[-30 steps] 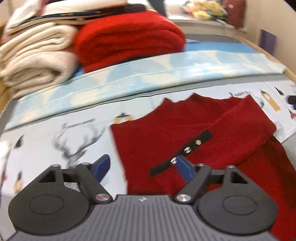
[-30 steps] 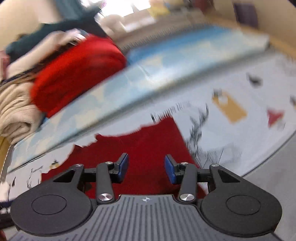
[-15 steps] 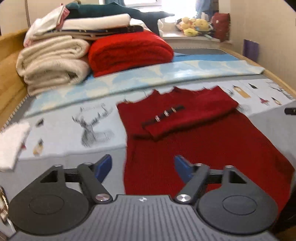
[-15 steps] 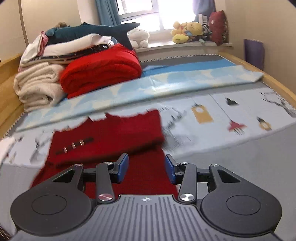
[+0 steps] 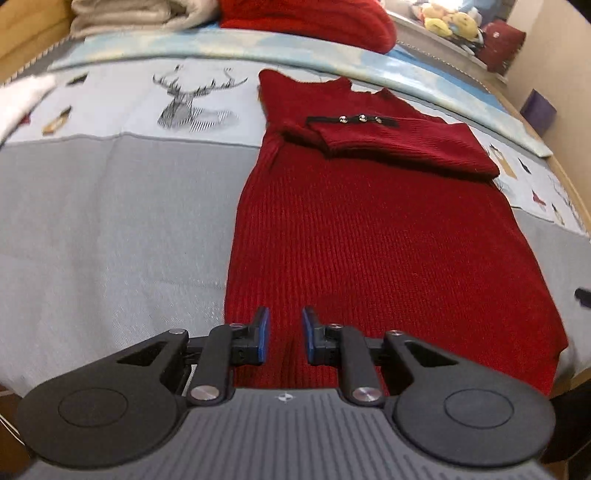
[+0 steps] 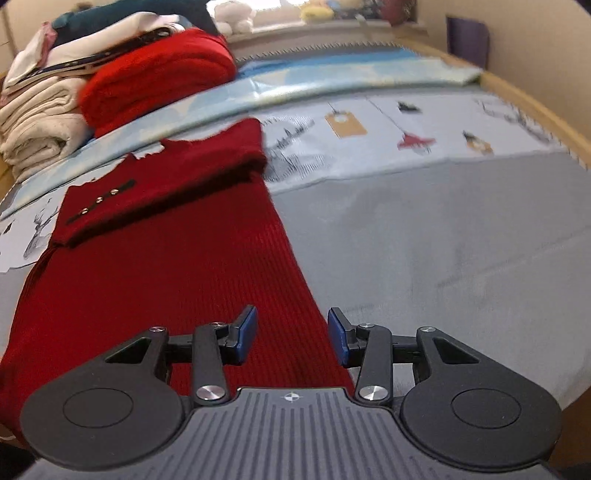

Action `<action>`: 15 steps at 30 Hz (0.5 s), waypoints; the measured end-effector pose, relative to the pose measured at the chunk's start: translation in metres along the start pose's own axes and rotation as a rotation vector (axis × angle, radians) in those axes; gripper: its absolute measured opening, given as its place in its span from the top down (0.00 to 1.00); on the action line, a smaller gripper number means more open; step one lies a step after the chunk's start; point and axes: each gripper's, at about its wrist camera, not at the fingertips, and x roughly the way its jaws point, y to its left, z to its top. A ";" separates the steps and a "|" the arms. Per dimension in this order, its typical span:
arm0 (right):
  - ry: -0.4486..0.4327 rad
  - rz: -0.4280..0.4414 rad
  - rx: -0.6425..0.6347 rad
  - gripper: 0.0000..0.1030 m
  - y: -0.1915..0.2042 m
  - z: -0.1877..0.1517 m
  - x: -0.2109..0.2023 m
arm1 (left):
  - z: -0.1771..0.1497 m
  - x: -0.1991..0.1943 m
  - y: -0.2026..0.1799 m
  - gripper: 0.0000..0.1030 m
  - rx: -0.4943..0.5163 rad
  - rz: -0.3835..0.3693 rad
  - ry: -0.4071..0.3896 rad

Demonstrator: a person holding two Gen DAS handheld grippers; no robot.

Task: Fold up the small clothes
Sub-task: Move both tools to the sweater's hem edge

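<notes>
Bed [image 5: 110, 229]: carries everything.
Knit dress [image 5: 369, 229]: flat along the bed, neck at the far end, hem at the near edge.
Sleeve [image 5: 402, 136]: folded across the dress's chest.
Folded stack [image 6: 155, 74]: behind the dress, far left.
Left tongs [image 5: 284, 334]: over the hem's left part.
Right tongs [image 6: 291, 334]: over the hem's right edge.

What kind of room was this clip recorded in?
Most likely a bedroom. The red knit garment lies spread on a bed with a printed sheet, folded blankets are stacked at its far end, and stuffed toys sit on the window ledge.
</notes>
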 end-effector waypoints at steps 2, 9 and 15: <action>0.031 0.004 0.031 0.57 -0.007 -0.002 0.004 | -0.001 0.005 0.003 0.80 -0.010 0.000 0.031; 0.189 -0.052 0.064 0.57 -0.021 -0.016 0.029 | -0.006 0.011 0.026 0.78 -0.097 0.034 0.093; 0.277 -0.102 0.056 0.56 -0.022 -0.024 0.048 | -0.007 0.015 0.043 0.78 -0.189 0.072 0.128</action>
